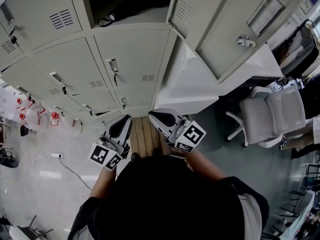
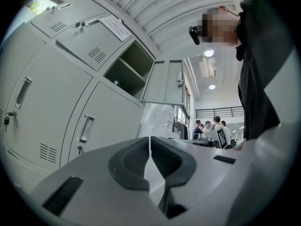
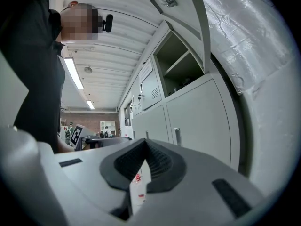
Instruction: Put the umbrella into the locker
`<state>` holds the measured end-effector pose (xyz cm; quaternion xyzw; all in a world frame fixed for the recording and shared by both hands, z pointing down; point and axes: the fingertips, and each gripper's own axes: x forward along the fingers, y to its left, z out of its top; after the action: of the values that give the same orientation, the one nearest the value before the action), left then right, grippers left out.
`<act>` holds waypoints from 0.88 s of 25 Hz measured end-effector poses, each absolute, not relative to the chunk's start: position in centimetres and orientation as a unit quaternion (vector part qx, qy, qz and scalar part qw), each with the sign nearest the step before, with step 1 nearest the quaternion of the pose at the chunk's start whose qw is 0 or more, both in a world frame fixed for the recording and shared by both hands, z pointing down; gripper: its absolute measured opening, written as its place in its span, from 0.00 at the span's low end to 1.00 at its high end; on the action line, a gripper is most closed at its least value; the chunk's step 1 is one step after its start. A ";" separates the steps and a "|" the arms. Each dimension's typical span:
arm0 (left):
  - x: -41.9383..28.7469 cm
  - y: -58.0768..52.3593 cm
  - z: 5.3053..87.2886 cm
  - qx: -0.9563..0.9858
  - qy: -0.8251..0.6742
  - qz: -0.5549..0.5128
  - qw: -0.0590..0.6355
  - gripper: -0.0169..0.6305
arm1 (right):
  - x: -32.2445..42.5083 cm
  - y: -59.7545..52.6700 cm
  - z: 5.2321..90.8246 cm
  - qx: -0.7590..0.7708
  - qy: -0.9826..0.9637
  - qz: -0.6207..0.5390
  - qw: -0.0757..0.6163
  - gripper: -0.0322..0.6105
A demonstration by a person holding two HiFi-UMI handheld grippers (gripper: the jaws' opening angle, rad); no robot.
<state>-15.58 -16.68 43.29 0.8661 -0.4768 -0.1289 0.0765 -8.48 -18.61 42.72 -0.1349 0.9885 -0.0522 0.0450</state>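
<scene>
The locker bank [image 1: 125,59] stands right in front of me. Its top compartment [image 1: 127,1] is open, with the door [image 1: 235,24] swung out to the right. Inside lies a dark thing with a looped strap [image 1: 109,19], which looks like the folded umbrella. My left gripper [image 1: 126,120] and right gripper [image 1: 151,115] hang close to my body, well short of the lockers. Both are shut with nothing between the pads. In the left gripper view the shut gripper [image 2: 150,138] points at the closed doors below the open compartment [image 2: 129,69]. In the right gripper view the shut gripper [image 3: 145,141] faces the same compartment [image 3: 181,67].
A white plastic-wrapped block [image 1: 187,84] stands right of the lockers under the open door. A white office chair [image 1: 272,114] is further right. Red-capped bottles [image 1: 37,116] and a power strip [image 1: 56,155] lie on the floor at left. Several people [image 2: 209,126] stand far off.
</scene>
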 end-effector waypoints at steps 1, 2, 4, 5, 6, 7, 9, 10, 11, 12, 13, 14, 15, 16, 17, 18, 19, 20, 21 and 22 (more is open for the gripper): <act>-15.7 -16.6 43.4 0.867 -0.476 -0.128 0.078 0.06 | -8.6 -18.5 42.8 -0.136 0.988 -0.052 0.044 0.07; -15.7 -16.5 43.5 0.868 -0.474 -0.127 0.079 0.06 | -8.7 -18.4 42.9 -0.136 0.988 -0.052 0.042 0.07; -15.8 -16.2 43.6 0.870 -0.470 -0.125 0.082 0.06 | -9.1 -18.2 42.9 -0.137 0.988 -0.051 0.041 0.07; -16.0 -16.1 43.7 0.871 -0.468 -0.125 0.084 0.06 | -9.3 -18.1 42.9 -0.137 0.989 -0.050 0.041 0.07; -16.1 -16.0 43.8 0.871 -0.467 -0.125 0.086 0.06 | -9.6 -18.0 42.9 -0.137 0.989 -0.048 0.041 0.07; -16.3 -15.9 43.9 0.872 -0.465 -0.125 0.087 0.06 | -9.8 -17.9 42.9 -0.137 0.989 -0.046 0.041 0.07; -16.7 -15.6 44.1 0.873 -0.463 -0.123 0.090 0.06 | -10.2 -17.7 42.9 -0.139 0.989 -0.043 0.040 0.07; -16.9 -15.4 44.3 0.874 -0.462 -0.122 0.091 0.06 | -10.4 -17.6 42.9 -0.140 0.988 -0.042 0.040 0.07; -17.1 -15.3 44.4 0.874 -0.461 -0.120 0.092 0.06 | -10.7 -17.6 42.9 -0.141 0.988 -0.041 0.040 0.07; -17.3 -15.2 44.6 0.875 -0.460 -0.119 0.094 0.06 | -10.9 -17.5 42.9 -0.143 0.988 -0.040 0.040 0.07; -17.5 -15.1 44.7 0.876 -0.458 -0.120 0.096 0.06 | -11.0 -17.4 43.0 -0.145 0.988 -0.040 0.040 0.07; -17.7 -15.0 44.7 0.877 -0.455 -0.121 0.098 0.06 | -11.2 -17.3 43.0 -0.147 0.988 -0.039 0.040 0.07; -18.0 -15.0 44.7 0.878 -0.452 -0.121 0.098 0.06 | -11.4 -17.3 43.1 -0.149 0.987 -0.038 0.041 0.07; -18.2 -14.9 44.8 0.880 -0.450 -0.121 0.097 0.06 | -11.7 -17.2 43.1 -0.151 0.987 -0.038 0.041 0.07; -18.4 -14.9 44.9 0.881 -0.448 -0.120 0.096 0.06 | -11.9 -17.1 43.2 -0.153 0.987 -0.037 0.041 0.07; -18.6 -14.8 45.1 0.881 -0.447 -0.121 0.097 0.06 | -12.0 -17.0 43.3 -0.155 0.986 -0.038 0.040 0.07; -18.8 -14.7 45.1 0.881 -0.446 -0.122 0.098 0.06 | -12.2 -16.8 43.4 -0.157 0.986 -0.038 0.040 0.07; -19.0 -14.6 45.2 0.881 -0.445 -0.124 0.098 0.06 | -12.3 -16.7 43.5 -0.159 0.986 -0.038 0.039 0.07; -19.1 -14.5 45.1 0.882 -0.444 -0.124 0.097 0.06 | -12.4 -16.6 43.5 -0.161 0.985 -0.037 0.039 0.07; -19.2 -14.5 45.1 0.883 -0.442 -0.123 0.095 0.06 | -12.4 -16.5 43.5 -0.164 0.985 -0.036 0.039 0.07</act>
<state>-19.19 -14.48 45.13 0.8834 -0.4420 -0.1235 0.0950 -12.43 -16.52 43.51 -0.1640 0.9850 -0.0364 0.0394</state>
